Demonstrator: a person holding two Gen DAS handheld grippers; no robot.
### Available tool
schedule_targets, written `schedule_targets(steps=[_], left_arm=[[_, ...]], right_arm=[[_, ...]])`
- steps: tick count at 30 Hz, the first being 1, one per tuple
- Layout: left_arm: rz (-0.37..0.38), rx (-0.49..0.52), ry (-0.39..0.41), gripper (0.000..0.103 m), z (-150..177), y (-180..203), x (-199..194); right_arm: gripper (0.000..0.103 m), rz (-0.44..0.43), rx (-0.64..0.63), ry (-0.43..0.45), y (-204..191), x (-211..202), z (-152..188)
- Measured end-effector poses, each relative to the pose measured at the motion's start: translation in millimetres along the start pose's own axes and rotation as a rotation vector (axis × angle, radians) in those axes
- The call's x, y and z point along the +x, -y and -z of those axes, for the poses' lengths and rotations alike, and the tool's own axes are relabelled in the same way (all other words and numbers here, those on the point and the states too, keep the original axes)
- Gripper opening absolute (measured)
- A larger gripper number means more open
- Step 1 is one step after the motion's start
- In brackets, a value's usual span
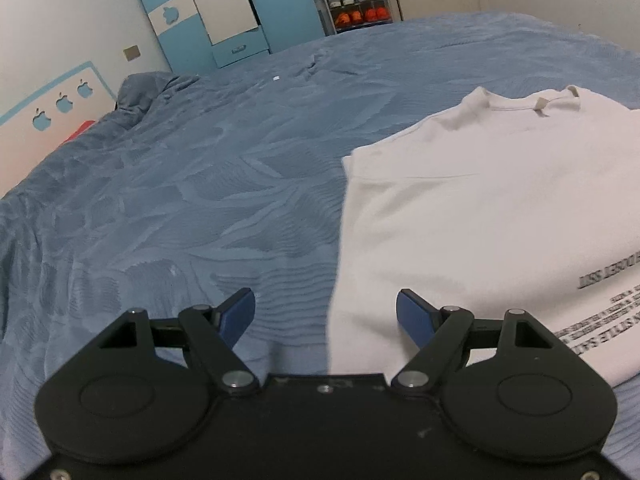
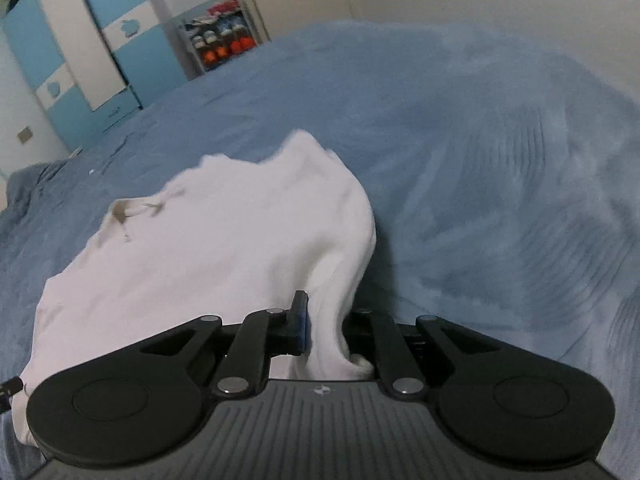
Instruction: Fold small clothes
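We see the white T-shirt (image 1: 480, 208) lying on the blue bedspread (image 1: 192, 184), its collar away from us and black lettering near its lower edge. Our right gripper (image 2: 326, 328) pinches a raised fold of the shirt's right side between narrowed jaws. Our left gripper (image 1: 326, 312) hangs with jaws wide and nothing between them, over the shirt's left edge. Beyond the bed stand a blue-and-white wardrobe (image 1: 224, 8) and a shoe rack (image 1: 356, 0).
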State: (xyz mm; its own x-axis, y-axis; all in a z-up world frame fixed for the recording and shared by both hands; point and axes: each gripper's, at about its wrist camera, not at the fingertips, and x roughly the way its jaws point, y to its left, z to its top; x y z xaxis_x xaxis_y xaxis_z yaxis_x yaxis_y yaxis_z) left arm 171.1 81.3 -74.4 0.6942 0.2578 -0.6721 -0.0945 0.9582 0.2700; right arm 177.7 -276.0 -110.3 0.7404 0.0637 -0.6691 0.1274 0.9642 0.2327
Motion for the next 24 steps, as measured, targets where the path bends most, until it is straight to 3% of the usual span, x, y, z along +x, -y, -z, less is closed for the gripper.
schedule_targets(steps=[5, 10, 19, 24], left_arm=[[-0.001, -0.065, -0.018, 0.08, 2, -30, 9], [0.025, -0.119, -0.022, 0.08, 8, -65, 11], [0.018, -0.198, -0.022, 0.08, 19, -141, 7], [0.015, -0.227, -0.039, 0.08, 34, -162, 5]], right_arm=[[0.012, -0.059, -0.08, 0.061, -44, -26, -15], [0.011, -0.143, -0.17, 0.069, -123, -31, -18], [0.007, -0.316, -0.308, -0.024, -279, -10, 5], [0.006, -0.302, -0.424, -0.148, -337, 18, 55]])
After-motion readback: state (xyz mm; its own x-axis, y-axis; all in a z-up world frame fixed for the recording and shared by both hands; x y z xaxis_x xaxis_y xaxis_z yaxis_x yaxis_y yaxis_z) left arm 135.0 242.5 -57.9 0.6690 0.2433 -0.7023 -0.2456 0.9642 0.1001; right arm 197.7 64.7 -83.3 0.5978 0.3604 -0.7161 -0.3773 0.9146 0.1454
